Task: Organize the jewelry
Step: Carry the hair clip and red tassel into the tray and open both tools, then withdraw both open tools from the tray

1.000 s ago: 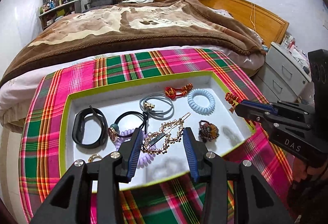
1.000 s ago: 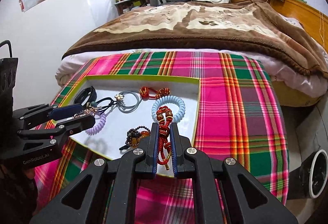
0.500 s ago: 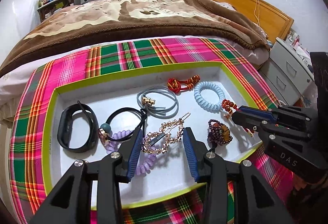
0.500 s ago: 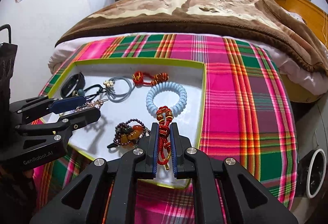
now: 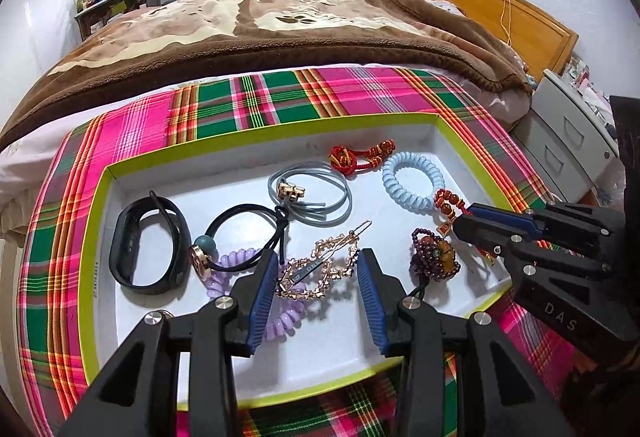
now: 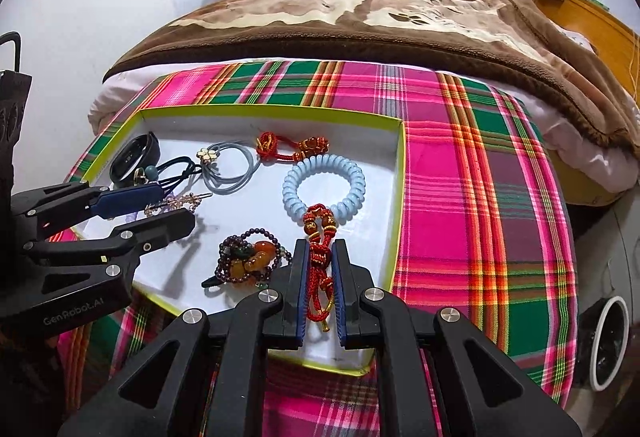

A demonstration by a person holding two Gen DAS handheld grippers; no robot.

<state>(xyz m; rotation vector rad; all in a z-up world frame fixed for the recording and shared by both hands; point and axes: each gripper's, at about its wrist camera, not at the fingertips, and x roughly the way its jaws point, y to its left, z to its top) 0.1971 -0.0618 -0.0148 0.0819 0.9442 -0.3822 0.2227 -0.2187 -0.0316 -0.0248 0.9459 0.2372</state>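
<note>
Right gripper [image 6: 319, 277] clamps a red knotted cord charm [image 6: 318, 257], fingers narrow with the cord pinched between the pads; its beaded upper end hangs over the near arc of the blue coil [image 6: 324, 183], its gold-tipped tail dangles below the jaws. Left gripper [image 5: 318, 287] stands about half open, nothing held, pads either side of the gold hair clip [image 5: 320, 269] without pressing on it (whether the tips touch the tray floor cannot be told from this angle). All pieces lie in the white tray [image 5: 100, 221] with the lime rim, on the plaid cloth [image 6: 472, 165]. Step in hand, by my reading: set the red charm down inside the tray. To do it well: lower until the cord rests on bare white floor, preferably in the gap between the blue coil and the purple bead bracelet [image 6: 248, 261], then open slowly so the cord does not cling to a pad. Keep clear of the coil, or it drags. Left gripper should wait; closing on the clip now risks snagging the lilac coil [image 5: 280, 313] beneath.
</note>
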